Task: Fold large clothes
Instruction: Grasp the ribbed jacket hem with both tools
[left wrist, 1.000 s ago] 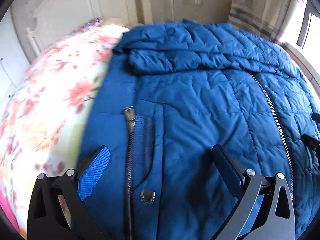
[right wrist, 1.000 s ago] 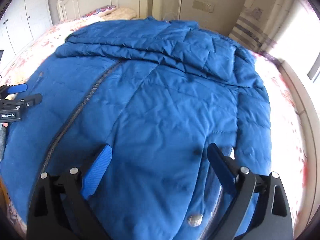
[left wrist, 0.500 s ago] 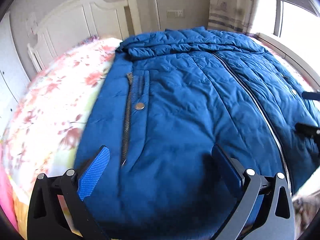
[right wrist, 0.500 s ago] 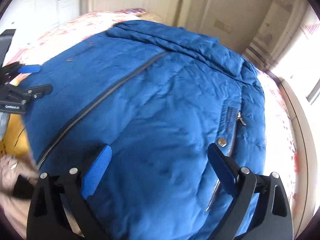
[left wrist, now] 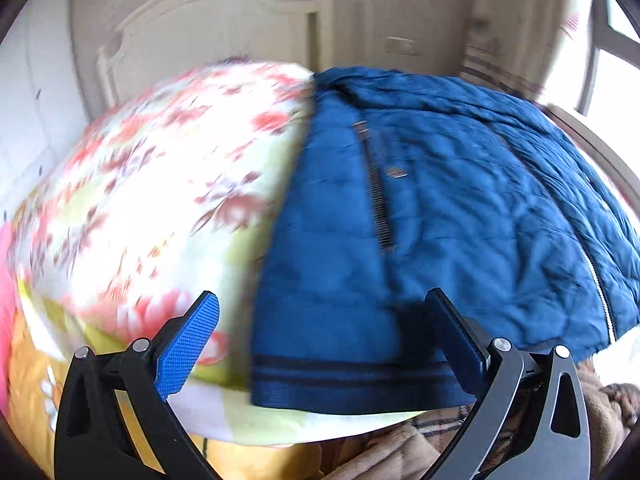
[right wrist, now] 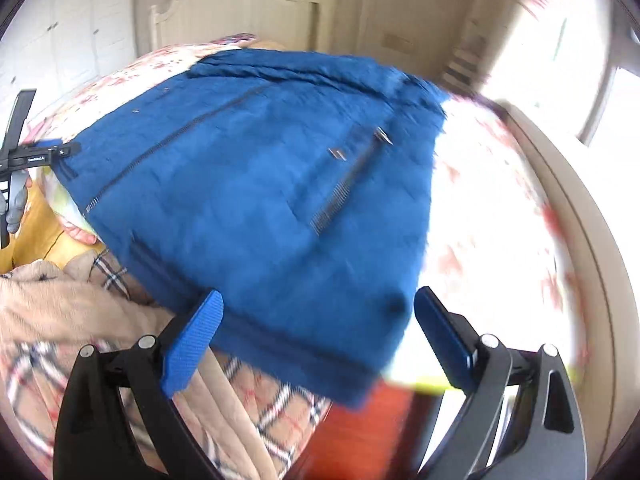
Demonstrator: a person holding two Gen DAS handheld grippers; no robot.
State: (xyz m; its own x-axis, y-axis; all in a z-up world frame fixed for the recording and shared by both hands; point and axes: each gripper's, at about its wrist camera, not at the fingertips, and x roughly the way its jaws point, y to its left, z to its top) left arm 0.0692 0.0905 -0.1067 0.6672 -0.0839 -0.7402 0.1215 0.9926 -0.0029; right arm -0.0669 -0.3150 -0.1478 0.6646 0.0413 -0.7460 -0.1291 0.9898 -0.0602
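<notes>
A blue quilted jacket [left wrist: 460, 208] is seen spread front-up on a floral bedspread [left wrist: 160, 184], ahead of both tongs, with its ribbed hem [left wrist: 352, 376] nearest to them. The left tongs [left wrist: 324, 340] are held wide apart, with nothing between the blue pads [left wrist: 188, 344]; the hem's left corner lies just beyond and between them. The right tongs [right wrist: 316, 336] are likewise spread wide and empty, the hem's right corner [right wrist: 360, 384] lying between the tips.

Only in the left wrist view is the broad bare stretch of bedspread left of the jacket shown. Only in the right wrist view is the free strip of bedspread [right wrist: 492, 208] to the right shown, together with a bed frame rail [right wrist: 580, 208], a bright window [right wrist: 612, 92] and the left tongs [right wrist: 36, 156] at the far left edge.

A beige checked garment [right wrist: 92, 320] is seen below the hem in both views. A headboard [left wrist: 208, 28] is seen beyond the jacket.

Both views are blurred; the central zip [right wrist: 172, 140] and 2 pocket zips [left wrist: 376, 188] [right wrist: 344, 184] are only roughly made out. The jacket's sleeves cannot be told apart from its bunched far end.
</notes>
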